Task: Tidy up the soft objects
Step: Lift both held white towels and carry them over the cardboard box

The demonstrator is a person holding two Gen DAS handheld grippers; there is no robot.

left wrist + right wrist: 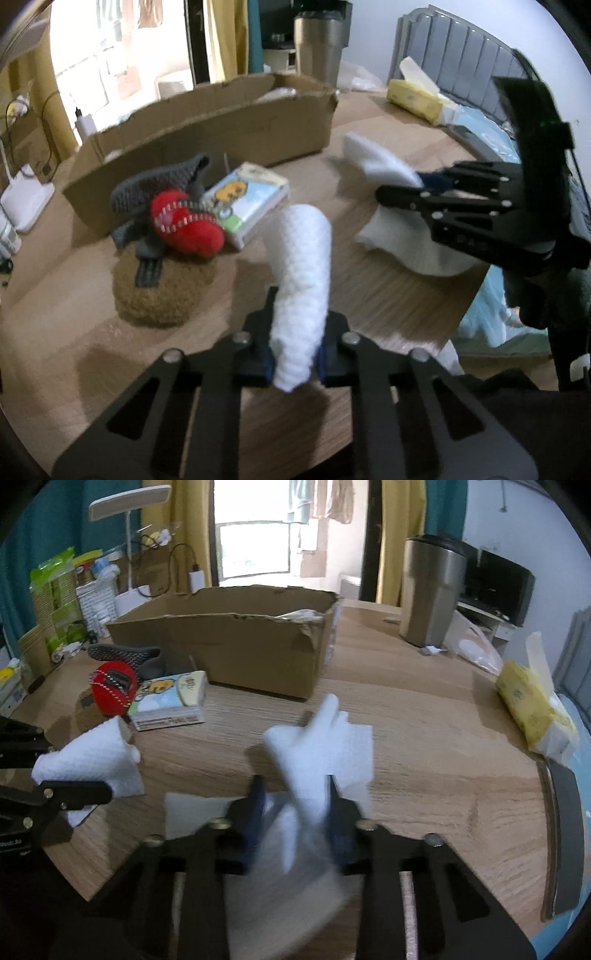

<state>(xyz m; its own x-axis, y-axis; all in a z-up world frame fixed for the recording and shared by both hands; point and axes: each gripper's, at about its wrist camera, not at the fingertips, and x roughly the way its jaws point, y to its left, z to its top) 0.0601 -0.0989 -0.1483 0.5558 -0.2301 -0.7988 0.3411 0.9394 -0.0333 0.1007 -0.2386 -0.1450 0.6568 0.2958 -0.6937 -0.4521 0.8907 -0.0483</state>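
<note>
Gripping a white textured cloth [301, 280] above the counter [388, 266], left gripper [295, 363] fingers closed on its lower end. Right gripper [295, 812] fingers pinching blurred white tissue [317, 746]; writing on cartoon tissue pack [171, 698] unreadable.

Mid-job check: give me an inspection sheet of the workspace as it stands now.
Surface: wooden table, mostly bare in the middle.
Job's things: white towel and white cloth held up; red plush, grey knit, brown fuzzy pad heaped beside the tissue pack; cardboard box behind.
Clutter: yellow pack, steel tumbler, lamp.
Grippers: left gripper shut on the towel; right gripper shut on the cloth.
Cables: charger lead at the far left.
Surroundings: curtains, bright doorway.
</note>
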